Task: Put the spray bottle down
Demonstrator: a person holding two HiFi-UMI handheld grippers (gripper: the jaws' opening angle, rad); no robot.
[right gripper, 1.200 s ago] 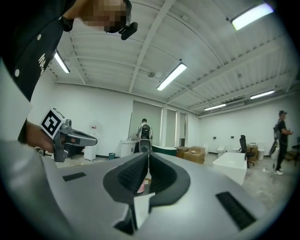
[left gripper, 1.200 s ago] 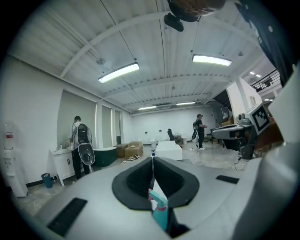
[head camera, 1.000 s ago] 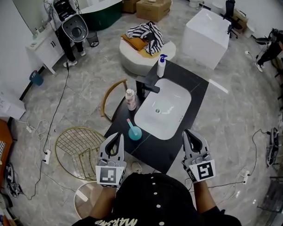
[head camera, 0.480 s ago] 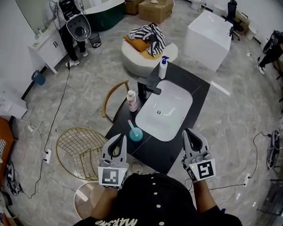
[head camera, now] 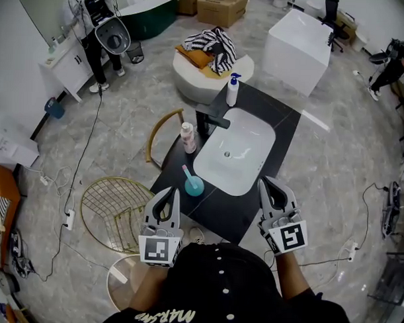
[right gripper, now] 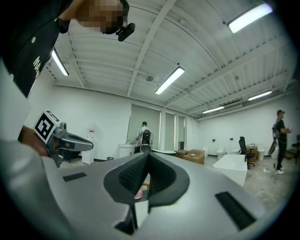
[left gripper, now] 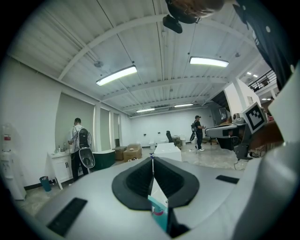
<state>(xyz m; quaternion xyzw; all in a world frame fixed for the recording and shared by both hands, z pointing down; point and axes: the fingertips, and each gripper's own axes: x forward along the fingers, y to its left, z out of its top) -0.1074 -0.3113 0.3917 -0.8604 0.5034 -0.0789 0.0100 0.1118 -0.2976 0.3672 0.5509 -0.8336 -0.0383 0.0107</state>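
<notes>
Left tongs (head camera: 169, 191) and right tongs (head camera: 267, 186) are pressed together, empty; spray bottle (head camera: 231, 92) is already set upright on far countertop (head camera: 260, 100); nothing judged left.

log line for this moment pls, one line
left claw: shut, empty | right claw: shut, empty | spray bottle: upright on counter, beyond sink

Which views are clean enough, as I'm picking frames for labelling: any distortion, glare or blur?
Head view: sharp, evenly lit, fisheye-bent at the edges, a sheen on the sink. Left gripper view: black vignette, bright ceiling lamp, left hand-held gripper blurred up close. Right gripper view: same vignette, right hand-held gripper soft, mosaic patch top left.
</notes>
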